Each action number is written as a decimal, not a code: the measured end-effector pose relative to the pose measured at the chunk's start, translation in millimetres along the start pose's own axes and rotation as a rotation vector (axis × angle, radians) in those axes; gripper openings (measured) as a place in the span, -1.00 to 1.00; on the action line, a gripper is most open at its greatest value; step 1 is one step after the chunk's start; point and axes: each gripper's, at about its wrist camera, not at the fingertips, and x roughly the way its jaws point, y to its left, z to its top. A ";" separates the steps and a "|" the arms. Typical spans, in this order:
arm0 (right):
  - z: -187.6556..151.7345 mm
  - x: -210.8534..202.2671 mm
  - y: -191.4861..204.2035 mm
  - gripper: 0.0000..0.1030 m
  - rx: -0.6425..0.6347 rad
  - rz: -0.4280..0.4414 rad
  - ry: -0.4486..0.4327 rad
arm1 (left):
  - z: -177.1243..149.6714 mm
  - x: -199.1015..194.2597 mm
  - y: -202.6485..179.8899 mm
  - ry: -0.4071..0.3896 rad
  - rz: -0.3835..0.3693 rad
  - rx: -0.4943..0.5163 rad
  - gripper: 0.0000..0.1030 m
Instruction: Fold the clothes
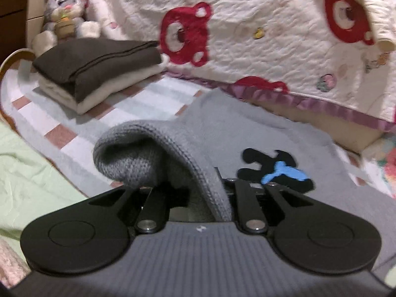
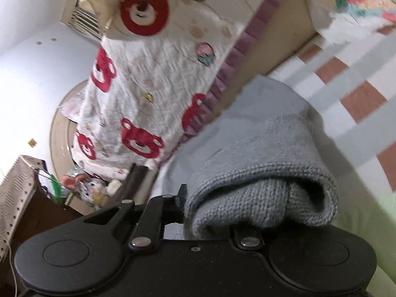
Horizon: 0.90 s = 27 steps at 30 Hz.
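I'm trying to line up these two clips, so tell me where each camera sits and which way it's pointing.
Left wrist: sits on the left gripper, facing across the gray sweater toward the folded stack and bear quilt; its black linkage shows.
Right wrist: sits on the right gripper, rolled sideways, facing along the sweater's knit edge; its linkage shows.
Shared: sweater, quilt, checked bedsheet.

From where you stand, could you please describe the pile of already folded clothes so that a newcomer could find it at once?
Start at the white quilt with red bears hanging at the back, then look down to the checked bedspread below it. The folded pile lies there at the left, just in front of a grey stuffed rabbit. Unlike the grey sweater spread nearby, it is a neat stack, dark brown on top of cream.
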 end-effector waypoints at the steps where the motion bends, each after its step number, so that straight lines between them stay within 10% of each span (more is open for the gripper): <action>1: 1.7 -2.6 5.2 -0.65 -0.018 0.007 0.001 | 2.0 -6.9 -2.0 -0.012 -0.008 0.011 -0.75; 8: -22.3 -53.0 30.2 -0.66 -0.016 0.061 -0.009 | 1.7 -68.2 0.3 -0.064 -0.056 0.056 -0.76; 13: -33.0 -60.5 34.0 -0.66 -0.014 0.022 0.027 | -19.1 -91.4 35.2 0.053 -0.061 -0.035 -0.75; 27: 48.4 43.4 42.4 -0.66 -0.092 -0.229 0.205 | 70.1 76.5 7.1 0.156 -0.025 0.019 -0.74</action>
